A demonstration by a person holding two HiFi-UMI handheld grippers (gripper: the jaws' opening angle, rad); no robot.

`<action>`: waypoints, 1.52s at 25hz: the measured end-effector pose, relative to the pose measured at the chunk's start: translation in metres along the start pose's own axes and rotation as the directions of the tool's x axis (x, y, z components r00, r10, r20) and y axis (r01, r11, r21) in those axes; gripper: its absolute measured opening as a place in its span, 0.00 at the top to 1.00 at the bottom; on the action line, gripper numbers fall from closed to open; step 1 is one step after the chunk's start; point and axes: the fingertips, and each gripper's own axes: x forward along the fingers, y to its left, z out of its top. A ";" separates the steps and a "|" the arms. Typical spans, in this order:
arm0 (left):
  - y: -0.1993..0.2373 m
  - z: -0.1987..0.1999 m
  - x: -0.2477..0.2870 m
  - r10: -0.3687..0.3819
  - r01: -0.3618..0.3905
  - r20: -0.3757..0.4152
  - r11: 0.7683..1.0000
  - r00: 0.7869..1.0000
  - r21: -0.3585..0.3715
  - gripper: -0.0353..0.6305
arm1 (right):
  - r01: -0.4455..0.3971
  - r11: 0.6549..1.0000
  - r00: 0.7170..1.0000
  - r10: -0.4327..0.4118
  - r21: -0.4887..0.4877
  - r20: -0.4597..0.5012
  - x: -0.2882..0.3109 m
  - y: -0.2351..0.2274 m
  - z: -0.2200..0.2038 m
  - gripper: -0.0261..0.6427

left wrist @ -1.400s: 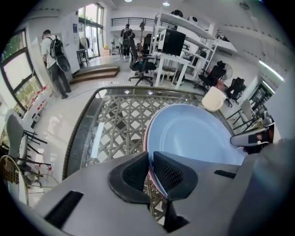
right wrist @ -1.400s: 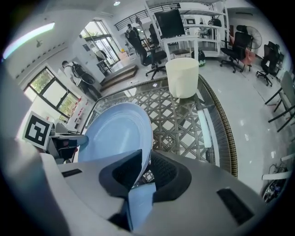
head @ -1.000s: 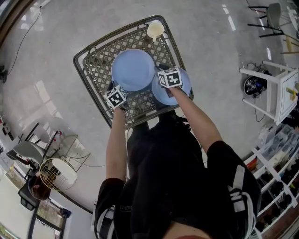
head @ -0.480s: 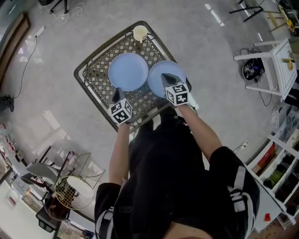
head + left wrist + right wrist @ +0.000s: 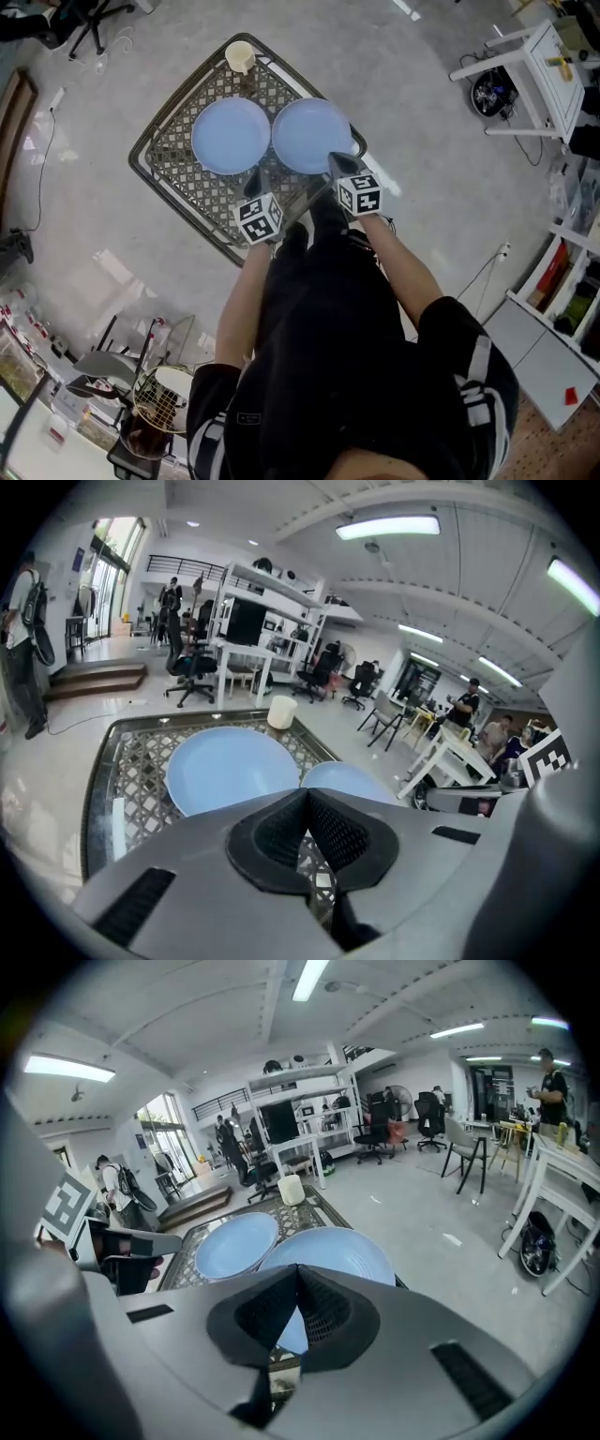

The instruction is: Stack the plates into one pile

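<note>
Left tongs [image 5: 251, 180] and right tongs [image 5: 339, 161] hover clenched, empty, near two blue plates [image 5: 231, 136] [image 5: 309, 131].

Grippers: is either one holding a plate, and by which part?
Nothing is held: the jaws of the left gripper and the right gripper are shut together with nothing between them.

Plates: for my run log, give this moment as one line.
left plate and right plate side by side on table, unstacked | left gripper shut, empty | right gripper shut, empty
</note>
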 end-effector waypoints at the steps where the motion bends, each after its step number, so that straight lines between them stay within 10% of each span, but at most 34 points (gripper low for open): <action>1: -0.003 -0.007 0.003 -0.005 0.005 -0.016 1.000 1.000 -0.003 0.92 | 0.013 1.000 1.000 -0.012 0.011 -0.007 -0.002 -0.005 -0.006 0.95; 14: -0.020 -0.058 0.063 -0.021 0.007 -0.212 0.998 0.977 -0.065 0.92 | 0.133 0.972 0.981 -0.101 0.195 -0.163 0.009 -0.083 -0.059 0.94; 24: -0.020 -0.079 0.104 -0.039 -0.007 -0.339 0.991 0.940 -0.133 0.72 | 0.150 0.948 0.961 -0.072 0.282 -0.268 0.047 -0.118 -0.069 0.82; 38: -0.020 -0.097 0.133 -0.054 0.021 -0.457 0.997 0.888 -0.078 0.77 | 0.184 0.933 0.917 -0.049 0.309 -0.397 0.075 -0.126 -0.093 0.86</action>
